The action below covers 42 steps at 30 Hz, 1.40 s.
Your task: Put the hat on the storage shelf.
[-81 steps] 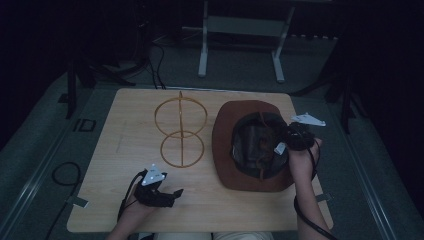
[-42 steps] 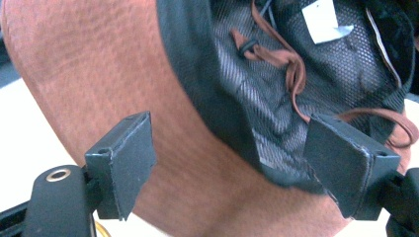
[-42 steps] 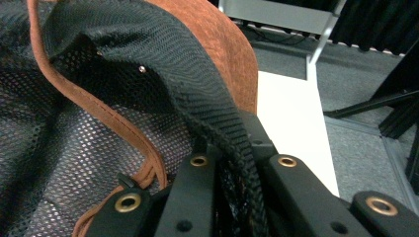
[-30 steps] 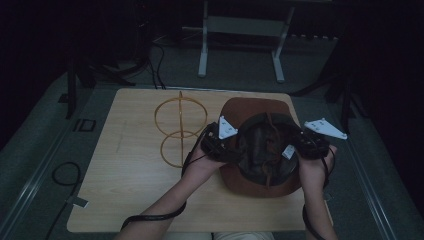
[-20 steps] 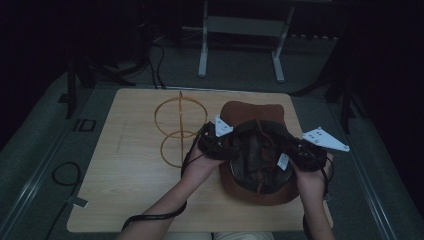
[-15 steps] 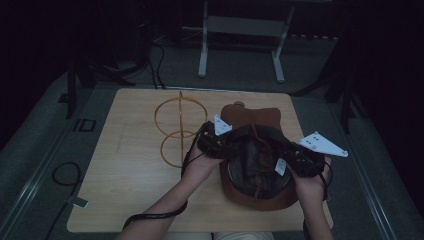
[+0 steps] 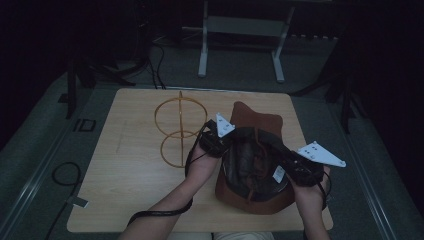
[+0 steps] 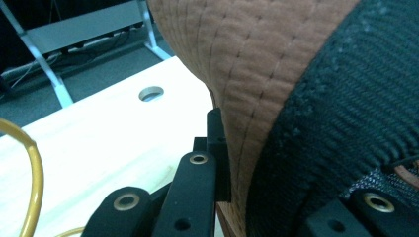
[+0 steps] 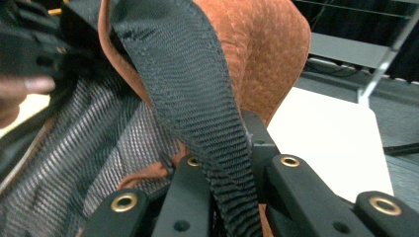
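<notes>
My forearms reach in from the desk's (image 7: 125, 150) near edge. The brown hat (image 7: 260, 125) sits crown-down toward the right edge, beside the gold wire stand (image 7: 177, 131). My left gripper (image 7: 216, 141) has just clamped its brim; my right gripper (image 7: 299, 169) pinches the black sweatband (image 9: 197, 98).

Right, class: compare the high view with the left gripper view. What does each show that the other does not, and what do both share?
High view alone: the person's forearms, the right gripper clamped on the hat's right edge, the whole gold wire stand, and the floor around the table.

Left gripper view alone: the quilted stitching on the brown hat, its ribbed black inner band, and a round hole in the tabletop.

Both: the left gripper shut on the hat's brim, and the pale wooden table.
</notes>
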Available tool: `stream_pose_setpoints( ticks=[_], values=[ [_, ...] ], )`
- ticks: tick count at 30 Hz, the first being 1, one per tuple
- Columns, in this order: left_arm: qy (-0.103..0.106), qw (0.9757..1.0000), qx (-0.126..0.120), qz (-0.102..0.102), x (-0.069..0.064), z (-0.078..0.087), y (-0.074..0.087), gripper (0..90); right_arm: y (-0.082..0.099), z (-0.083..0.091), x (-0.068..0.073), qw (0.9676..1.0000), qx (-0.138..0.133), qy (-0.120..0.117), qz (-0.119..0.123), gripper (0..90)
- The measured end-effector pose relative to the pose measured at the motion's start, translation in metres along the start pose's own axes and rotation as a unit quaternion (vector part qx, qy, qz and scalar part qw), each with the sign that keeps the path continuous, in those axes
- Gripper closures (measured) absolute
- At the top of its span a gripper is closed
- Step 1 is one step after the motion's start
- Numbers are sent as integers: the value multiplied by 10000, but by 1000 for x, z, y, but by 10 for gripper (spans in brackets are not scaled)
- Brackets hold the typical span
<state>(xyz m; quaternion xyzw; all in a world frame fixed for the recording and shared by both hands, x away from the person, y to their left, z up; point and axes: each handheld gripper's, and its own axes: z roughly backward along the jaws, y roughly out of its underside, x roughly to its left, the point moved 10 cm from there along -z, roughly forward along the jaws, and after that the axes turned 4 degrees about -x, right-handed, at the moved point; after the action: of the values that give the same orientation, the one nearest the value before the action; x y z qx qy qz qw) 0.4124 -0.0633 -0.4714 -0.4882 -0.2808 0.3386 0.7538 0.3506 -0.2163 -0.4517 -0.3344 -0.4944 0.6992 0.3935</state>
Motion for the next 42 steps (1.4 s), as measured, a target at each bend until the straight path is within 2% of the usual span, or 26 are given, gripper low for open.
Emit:
stream_pose_setpoints(
  ticks=[6, 7, 10, 12, 14, 15, 18, 19, 20, 22, 23, 25, 27, 29, 31, 32, 33, 35, 36, 37, 38, 39, 41, 42],
  values=[
    [68, 9998, -170, 54, 0, 3, -11, 875, 1, 6, 1, 9999, -22, -135, -74, 692],
    [9, 9997, -251, 65, 1, 5, -14, 874, 1, 11, 4, 9993, -62, -364, -81, 631],
    [38, 9992, -371, 146, 5, 10, -18, 874, -1, 21, 8, 9981, -74, -601, -70, 516],
    [25, 9991, -395, 128, 8, 13, -20, 875, -3, 30, 11, 9960, -94, -887, -103, 503],
    [62, 9991, -416, 99, 8, 16, -21, 875, -9, 42, 11, 9933, -231, -1111, -224, 451],
    [147, 9989, -435, 100, 7, 18, -22, 875, -10, 47, 12, 9919, -217, -1233, -216, 424],
    [288, 9982, -532, -19, 2, 24, -26, 875, -19, 61, 6, 9907, -363, -1296, -190, 438],
    [321, 9980, -536, -11, 2, 26, -25, 875, -23, 65, 0, 9914, -423, -1222, -208, 438],
    [471, 9972, -577, 57, 1, 27, -26, 874, -27, 69, -6, 9915, -509, -1176, -229, 439],
    [621, 9962, -601, 47, -1, 30, -25, 875, -33, 76, -19, 9921, -623, -1066, -244, 440],
    [846, 9940, -690, 0, -3, 32, -25, 874, -35, 77, -25, 9931, -628, -962, -239, 446],
    [1134, 9903, -793, -125, -7, 37, -25, 874, -37, 78, -43, 9952, -644, -710, -197, 451],
    [1435, 9860, -829, -197, -11, 41, -23, 874, -36, 75, -57, 9965, -577, -574, -208, 452],
    [1682, 9813, -896, -265, -13, 44, -22, 873, -33, 70, -68, 9969, -511, -525, -297, 453],
    [1951, 9754, -970, -331, -16, 49, -21, 873, -28, 63, -70, 9963, -416, -645, -385, 454],
    [2093, 9712, -1082, -355, -17, 52, -21, 873, -25, 59, -68, 9959, -361, -729, -390, 453],
    [2324, 9642, -1227, -358, -20, 56, -23, 873, -22, 55, -64, 9950, -320, -852, -415, 455],
    [2515, 9569, -1408, -357, -23, 61, -25, 872, -15, 46, -52, 9926, -205, -1128, -403, 455],
    [2684, 9491, -1609, -346, -25, 65, -28, 872, -12, 42, -45, 9907, -161, -1285, -405, 454],
    [2715, 9459, -1744, -337, -26, 68, -31, 872, -8, 38, -36, 9878, -113, -1490, -447, 453],
    [2729, 9445, -1803, -299, -26, 70, -34, 871, -6, 34, -27, 9848, -88, -1676, -457, 453],
    [2744, 9417, -1931, -238, -26, 72, -37, 872, -3, 31, -17, 9813, -45, -1876, -422, 453],
    [2807, 9353, -2150, -112, -26, 76, -43, 872, 0, 26, 5, 9709, 4, -2355, -435, 453],
    [2805, 9331, -2246, -85, -27, 78, -46, 872, 1, 24, 15, 9660, 17, -2547, -441, 453]
  ],
)
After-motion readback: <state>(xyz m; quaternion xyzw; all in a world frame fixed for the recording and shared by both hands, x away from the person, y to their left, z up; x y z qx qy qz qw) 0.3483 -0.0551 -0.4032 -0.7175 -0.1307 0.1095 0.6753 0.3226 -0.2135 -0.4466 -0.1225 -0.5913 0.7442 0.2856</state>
